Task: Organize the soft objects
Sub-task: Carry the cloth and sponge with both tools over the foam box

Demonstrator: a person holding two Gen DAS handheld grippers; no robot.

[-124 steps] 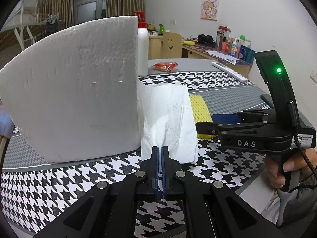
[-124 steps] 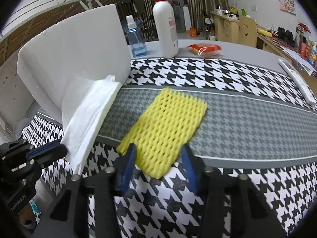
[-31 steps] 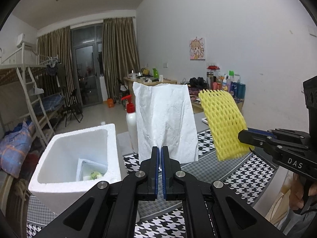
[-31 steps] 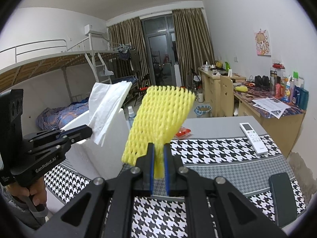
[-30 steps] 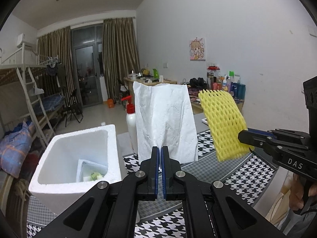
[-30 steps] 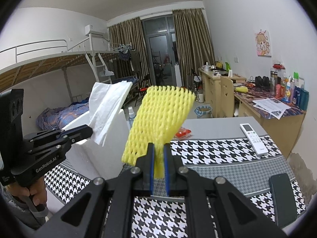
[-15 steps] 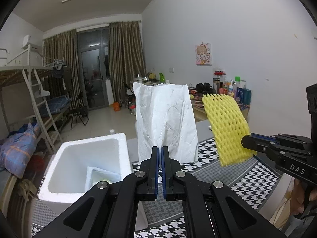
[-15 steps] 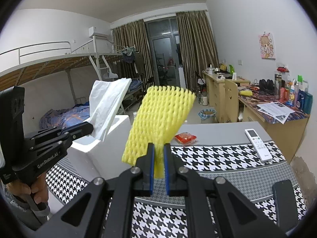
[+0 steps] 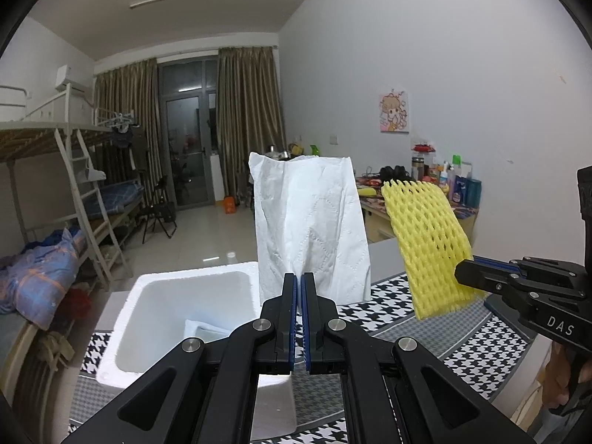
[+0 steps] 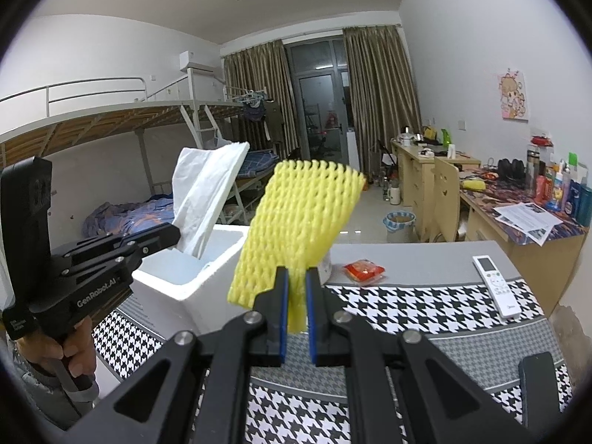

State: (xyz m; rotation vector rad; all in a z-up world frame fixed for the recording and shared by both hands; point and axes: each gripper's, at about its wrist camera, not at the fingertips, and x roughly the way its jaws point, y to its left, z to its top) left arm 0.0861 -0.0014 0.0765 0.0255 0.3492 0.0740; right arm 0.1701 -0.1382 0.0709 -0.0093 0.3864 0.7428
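Note:
My left gripper (image 9: 299,280) is shut on a white paper towel (image 9: 310,222) and holds it upright in the air, above the right edge of an open white foam box (image 9: 177,318). My right gripper (image 10: 296,277) is shut on a yellow foam net (image 10: 299,218), also held up high. In the left wrist view the net (image 9: 425,244) hangs to the right of the towel. In the right wrist view the towel (image 10: 207,188) stands over the foam box (image 10: 207,273), left of the net.
The table has a black-and-white houndstooth cloth (image 10: 407,307). On it lie a red snack packet (image 10: 364,270), a white remote (image 10: 495,285) and a dark phone (image 10: 540,388). Something white lies inside the box (image 9: 207,329). A bunk bed stands at the left, desks at the right.
Four seconds ago the towel and the net were down at the table; both grippers have lifted them. Over the last second both have risen a little more, toward the box.

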